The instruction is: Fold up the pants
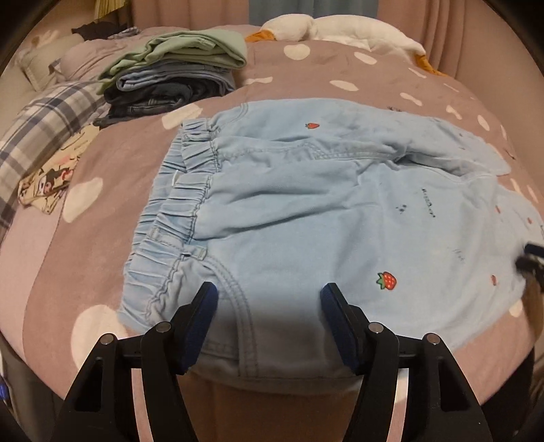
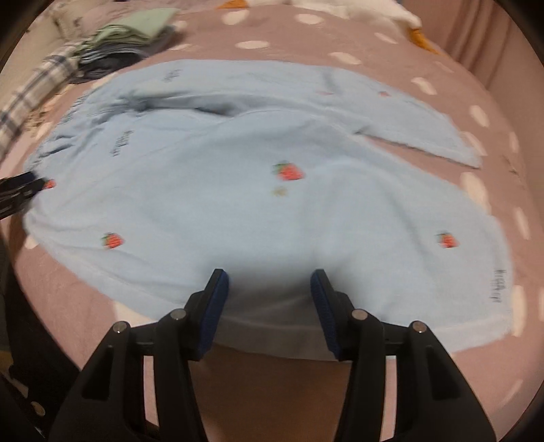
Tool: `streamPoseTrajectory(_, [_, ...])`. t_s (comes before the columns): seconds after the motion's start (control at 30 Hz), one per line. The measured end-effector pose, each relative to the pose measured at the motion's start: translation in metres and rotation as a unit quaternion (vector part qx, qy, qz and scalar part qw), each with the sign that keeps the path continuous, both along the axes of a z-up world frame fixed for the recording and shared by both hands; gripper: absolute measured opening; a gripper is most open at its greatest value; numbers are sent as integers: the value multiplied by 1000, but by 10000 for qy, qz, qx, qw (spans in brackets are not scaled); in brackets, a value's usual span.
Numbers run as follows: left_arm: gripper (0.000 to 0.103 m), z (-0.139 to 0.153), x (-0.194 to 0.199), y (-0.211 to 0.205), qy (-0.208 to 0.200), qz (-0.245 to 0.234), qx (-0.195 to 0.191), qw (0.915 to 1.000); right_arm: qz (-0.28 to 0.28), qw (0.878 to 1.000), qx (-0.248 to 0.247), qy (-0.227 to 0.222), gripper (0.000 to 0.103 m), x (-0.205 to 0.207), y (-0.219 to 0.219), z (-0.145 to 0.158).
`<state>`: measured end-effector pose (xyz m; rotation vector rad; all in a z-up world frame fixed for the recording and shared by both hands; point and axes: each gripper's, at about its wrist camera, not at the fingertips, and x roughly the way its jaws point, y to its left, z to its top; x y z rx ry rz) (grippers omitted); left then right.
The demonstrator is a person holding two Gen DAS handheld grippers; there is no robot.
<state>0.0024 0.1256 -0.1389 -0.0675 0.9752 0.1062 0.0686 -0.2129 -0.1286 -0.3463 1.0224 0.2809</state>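
Light blue pants (image 1: 306,210) with strawberry prints lie spread flat on the bed, elastic waistband at the left. My left gripper (image 1: 268,292) is open, its jaws over the near edge of the pants by the waistband and pocket seam. In the right wrist view the legs of the pants (image 2: 272,190) stretch away to the right, one leg hem at the far right. My right gripper (image 2: 268,278) is open over the near edge of the leg fabric. The right gripper shows blurred at the right edge of the left wrist view (image 1: 530,261); the left gripper shows at the left edge (image 2: 17,193).
The bed has a mauve cover (image 1: 85,163) with white spots. A stack of folded clothes (image 1: 170,78) sits at the far left. A plaid cloth (image 1: 44,125) and a printed cloth (image 1: 51,176) lie at the left. A white plush goose (image 1: 326,30) lies at the back.
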Motion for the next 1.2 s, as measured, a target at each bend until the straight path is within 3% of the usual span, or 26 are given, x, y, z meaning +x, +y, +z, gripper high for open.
streamPoseTrajectory(0.17, [71,18,17,-5,-334,64,198,9992,573,9949,732,-379,52,0,43,17])
streamPoseTrajectory(0.27, [74,22,31,-3,-412,109,345,9985,1016,9873,1184,-285,55,6,78,16])
streamPoseTrajectory(0.37, [74,15,42,2,-292,168,494,9982,1399,9835,1146,-94,63,4,107,-4])
streamPoseTrajectory(0.43, [74,8,43,10,-155,206,405,9988,1587,9847,690,208,65,1,123,-31])
streamPoseTrajectory(0.5, [74,2,42,20,-14,225,295,9993,1816,9814,623,56,68,-1,127,-26])
streamPoseTrajectory(0.57, [74,1,46,31,79,236,273,9993,1926,9792,605,188,68,3,126,-20])
streamPoseTrajectory(0.67, [74,13,60,49,-24,293,233,9993,1936,9768,918,62,68,22,117,3])
streamPoseTrajectory(0.87, [74,25,108,100,-182,605,-617,9961,2017,9715,1158,-458,69,82,128,34])
streamPoseTrajectory(1.07, [74,2,144,137,106,951,-1044,9899,2232,9692,909,-505,69,155,165,24])
streamPoseTrajectory(1.2, [74,-10,158,139,200,682,-1296,9890,2225,9701,881,-407,69,197,179,12])
